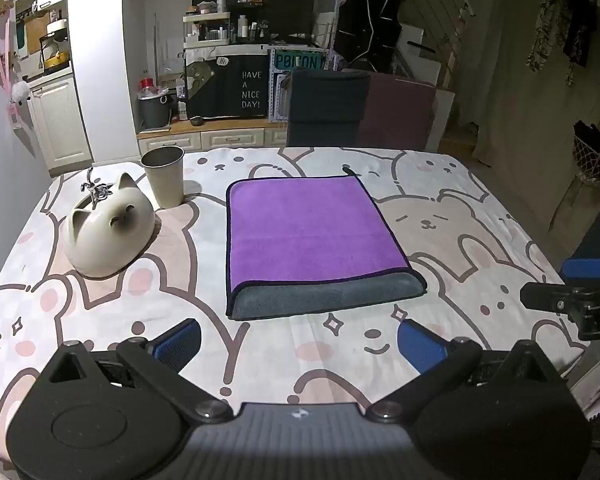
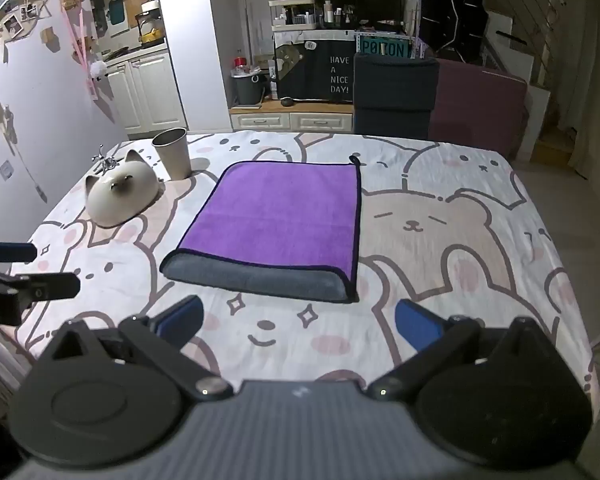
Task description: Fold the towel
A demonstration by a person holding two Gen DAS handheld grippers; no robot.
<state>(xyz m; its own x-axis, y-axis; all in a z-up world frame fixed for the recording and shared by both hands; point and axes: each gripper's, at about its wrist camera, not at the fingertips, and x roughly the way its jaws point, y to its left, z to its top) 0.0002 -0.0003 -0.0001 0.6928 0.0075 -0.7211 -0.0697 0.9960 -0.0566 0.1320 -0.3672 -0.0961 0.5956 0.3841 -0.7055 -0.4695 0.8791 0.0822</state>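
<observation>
- The purple towel [image 1: 304, 228] lies flat near the middle of the table [image 1: 480, 216], already doubled once: a grey underside band [image 1: 328, 296] shows along its near edge, where the fold appears to sit.
- It looks like soft, light microfibre with a dark piped hem; it should drape and slump rather than hold shape, so a pinch at the corners through both layers seems wise.
- A small hanging loop [image 2: 355, 159] sticks out at the far right corner.
- The left gripper [image 1: 298, 344] hovers just short of the near edge, blue pads spread wide, holding nothing.
- The right gripper [image 2: 300, 322] hovers likewise, wide and empty.
- To the left, well apart from the towel, stand a metal cup [image 1: 164, 180] and a cat-faced bowl [image 1: 108, 232]; a leftward sweep risks them.
- The right side of the bunny-print tablecloth [image 2: 440, 220] is open for moving.
</observation>
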